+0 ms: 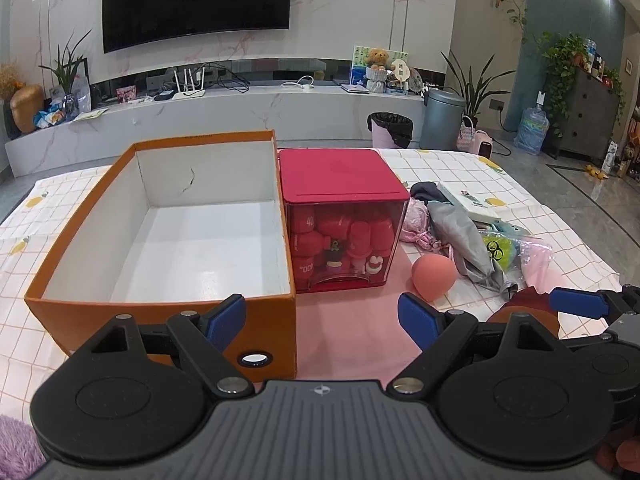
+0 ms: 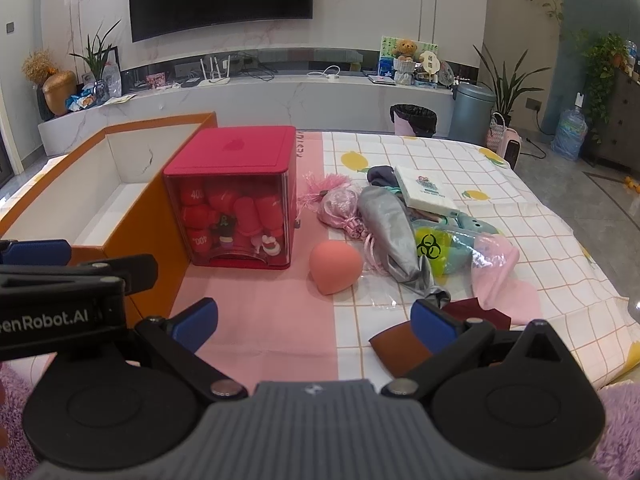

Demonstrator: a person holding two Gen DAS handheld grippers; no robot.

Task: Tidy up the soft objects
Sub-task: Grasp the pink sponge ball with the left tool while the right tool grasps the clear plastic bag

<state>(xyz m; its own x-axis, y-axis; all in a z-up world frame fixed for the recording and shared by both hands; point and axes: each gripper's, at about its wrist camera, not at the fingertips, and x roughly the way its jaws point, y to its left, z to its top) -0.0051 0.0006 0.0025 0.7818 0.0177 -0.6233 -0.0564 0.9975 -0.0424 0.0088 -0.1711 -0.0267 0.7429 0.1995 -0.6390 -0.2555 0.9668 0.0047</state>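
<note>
An open orange box with a bare white inside stands at the left of the table. A pink egg-shaped sponge lies in front of a pile of soft things: a grey cloth bag, a pink tasselled pouch, a pink cloth and a brown cloth. My left gripper is open and empty, in front of the box's near right corner. My right gripper is open and empty, short of the sponge.
A clear box with a red lid, full of red items, stands against the orange box's right side. A white booklet and a green biohazard packet lie in the pile. A checked cloth covers the table.
</note>
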